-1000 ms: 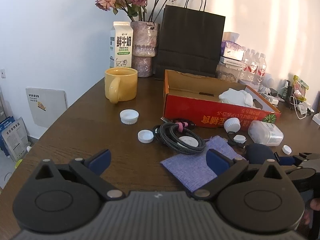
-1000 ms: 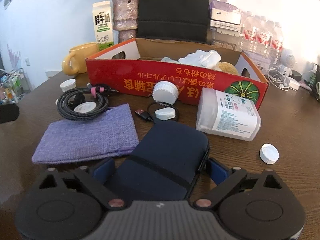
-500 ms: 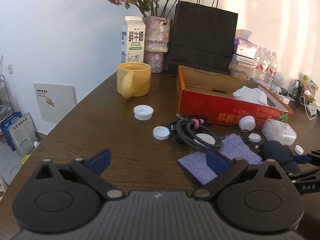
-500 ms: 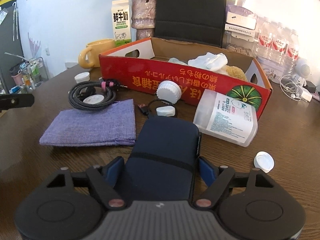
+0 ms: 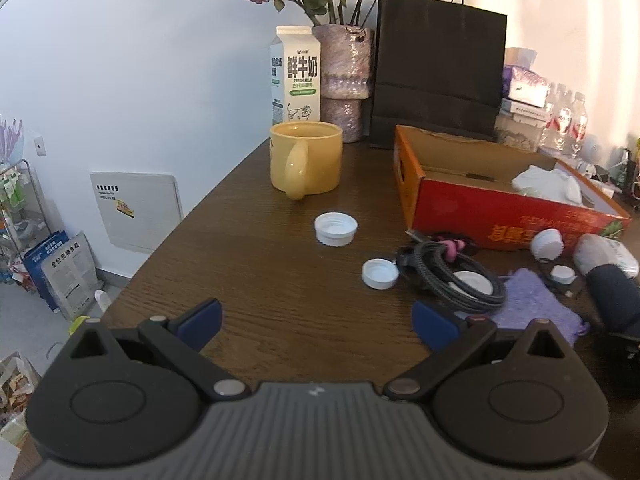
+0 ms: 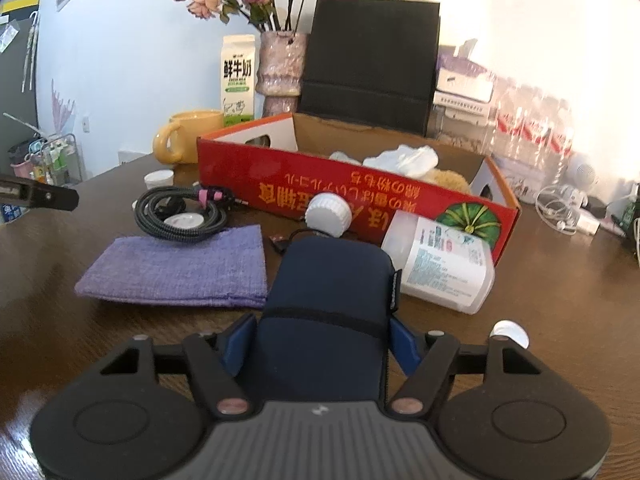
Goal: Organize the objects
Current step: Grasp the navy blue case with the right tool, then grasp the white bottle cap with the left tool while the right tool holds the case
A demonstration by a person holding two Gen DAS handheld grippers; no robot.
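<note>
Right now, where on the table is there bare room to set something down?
Bare wood lies between the yellow mug, the two white caps and the near table edge. It is crowded along the red box: coiled cable, purple cloth, plastic jar.

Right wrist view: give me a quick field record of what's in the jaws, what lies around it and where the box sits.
right gripper: jaws have just been closing, pads against both sides of the navy pouch
left gripper: jaws open, nothing between them
left of pouch: folded purple cloth, flat on the table
right of pouch: white plastic jar, on its side
on cloth's far edge: coiled black cable
beyond pouch: red cardboard box, open top, white crumpled material inside
</note>
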